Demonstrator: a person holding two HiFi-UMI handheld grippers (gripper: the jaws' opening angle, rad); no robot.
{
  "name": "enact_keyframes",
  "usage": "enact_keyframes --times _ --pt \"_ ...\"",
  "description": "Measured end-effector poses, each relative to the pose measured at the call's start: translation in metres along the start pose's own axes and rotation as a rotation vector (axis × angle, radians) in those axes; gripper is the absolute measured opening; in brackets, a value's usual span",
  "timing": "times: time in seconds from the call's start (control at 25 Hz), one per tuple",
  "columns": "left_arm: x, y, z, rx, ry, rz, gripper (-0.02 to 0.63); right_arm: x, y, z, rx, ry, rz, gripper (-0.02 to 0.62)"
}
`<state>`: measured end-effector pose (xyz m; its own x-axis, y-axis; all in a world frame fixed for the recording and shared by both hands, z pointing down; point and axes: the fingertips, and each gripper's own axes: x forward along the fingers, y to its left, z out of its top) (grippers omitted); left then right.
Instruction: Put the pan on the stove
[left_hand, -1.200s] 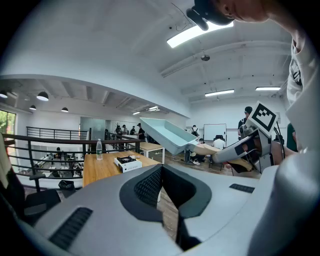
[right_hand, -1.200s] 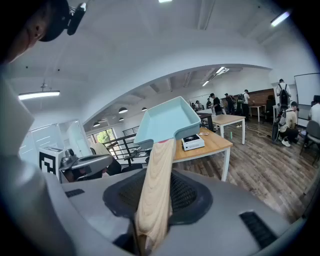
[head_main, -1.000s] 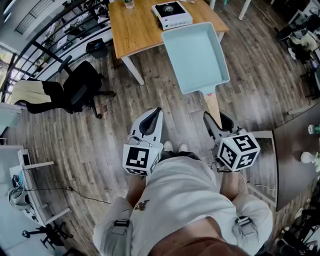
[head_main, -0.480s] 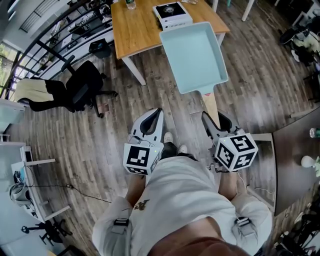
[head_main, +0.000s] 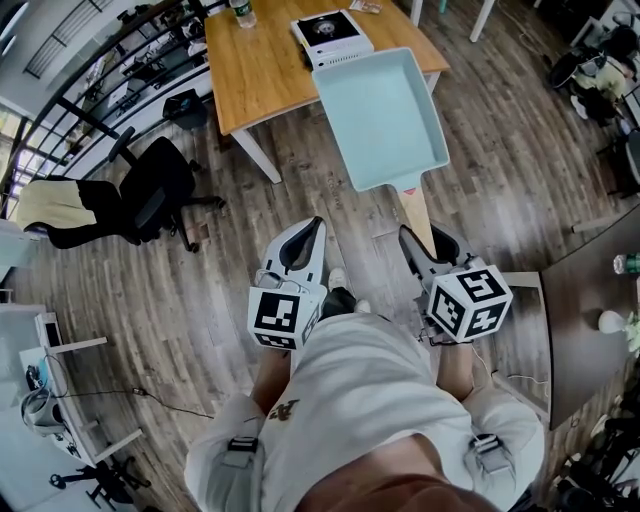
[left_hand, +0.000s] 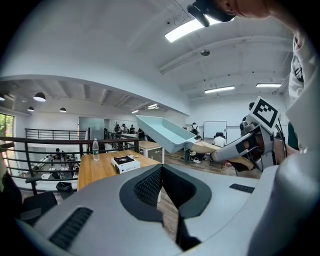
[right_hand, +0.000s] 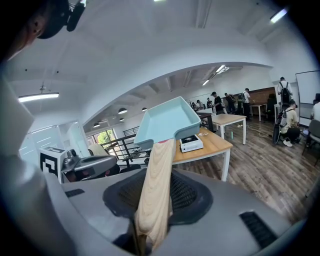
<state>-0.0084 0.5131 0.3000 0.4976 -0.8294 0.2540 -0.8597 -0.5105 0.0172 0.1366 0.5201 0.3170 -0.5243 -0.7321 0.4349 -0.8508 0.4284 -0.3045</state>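
Right gripper (right_hand: 150, 220) clamps flat wooden handle (right_hand: 157, 175); pan (head_main: 380, 115) square, pale blue, smooth.

Pan (head_main: 380, 115): pale blue coating, matt and smooth.
Handle (right_hand: 155, 185): pale wood, fine grain, unpolished look.
Table (head_main: 262, 70): orange-tan wood top, smooth, faint sheen; white painted legs.
Stove (head_main: 331, 32): white smooth casing, metal or plastic unclear; dark top.
Floor (head_main: 200, 270): grey-brown wood planks, streaky grain, low sheen.
Left gripper (head_main: 316, 223) and right gripper (head_main: 407, 233): grey plastic shells, matt, smooth.
Fingers (left_hand: 145, 187): black pads, finely ribbed.
Marker cube (head_main: 468, 300): white faces, black printed squares, matt.
Office chair (head_main: 160, 180): black, cloth-like.
Shirt (head_main: 360, 400): white cloth, soft folds.
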Motion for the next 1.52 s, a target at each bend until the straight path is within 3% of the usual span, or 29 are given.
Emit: enact_keyframes --times 0.84,1.52 --pt "0.053 0.107 0.02 0.007 -0.009 -0.048 0.018 0.099 0.011 0.046 0.038 0.015 -0.052 0.135" --pt "0.119 0.127 0.023 -0.016 0.018 -0.016 0.018 0.152 -0.035 0.073 0.041 0.05 -0.018 0.135"
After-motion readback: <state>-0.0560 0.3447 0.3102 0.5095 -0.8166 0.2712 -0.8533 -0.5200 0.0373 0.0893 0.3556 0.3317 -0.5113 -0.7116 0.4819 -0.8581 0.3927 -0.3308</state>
